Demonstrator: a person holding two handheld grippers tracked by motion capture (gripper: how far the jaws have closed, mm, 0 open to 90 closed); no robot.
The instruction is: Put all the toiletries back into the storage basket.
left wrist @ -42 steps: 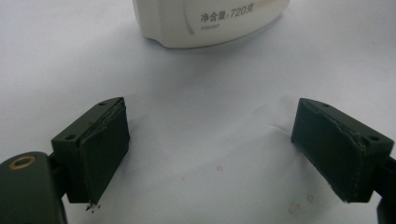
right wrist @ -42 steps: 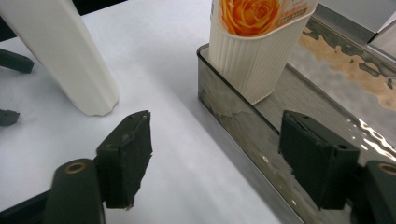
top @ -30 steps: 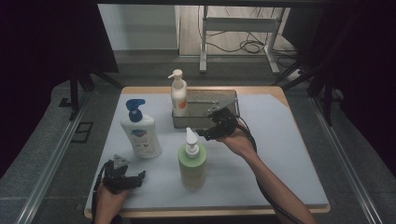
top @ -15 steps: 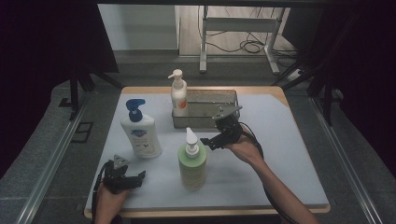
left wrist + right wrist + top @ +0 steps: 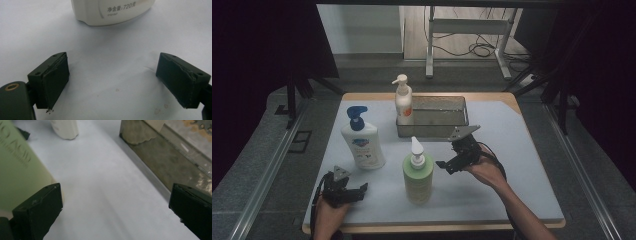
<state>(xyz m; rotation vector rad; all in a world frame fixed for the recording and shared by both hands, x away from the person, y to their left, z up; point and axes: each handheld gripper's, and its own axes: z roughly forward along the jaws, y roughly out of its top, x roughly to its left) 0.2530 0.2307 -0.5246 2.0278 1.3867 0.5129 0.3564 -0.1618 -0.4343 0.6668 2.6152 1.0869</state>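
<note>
A green pump bottle (image 5: 418, 172) stands upright on the pale table mat (image 5: 512, 165), near the front. Just to its right my right gripper (image 5: 445, 166) points at it with its jaws wide apart. They have just been opening and nothing is between them. In the right gripper view the green bottle (image 5: 17, 170) rises beside the left fingertip (image 5: 40, 207), apart from it. My left gripper (image 5: 362, 189) rests at the front left, open and empty. Its view shows the base of a white bottle (image 5: 112, 11) ahead of the left gripper (image 5: 112, 72).
A white bottle with a blue pump (image 5: 362, 142) stands left of centre. A grey see-through tray (image 5: 447, 117) sits at the back, and a small cream pump bottle (image 5: 403, 102) stands at its left end. The tray wall (image 5: 162, 162) runs close along my right jaw.
My right gripper has come away from the tray's front edge toward the near side, down beside the green bottle, and its jaws stand wider. The left gripper has not moved.
</note>
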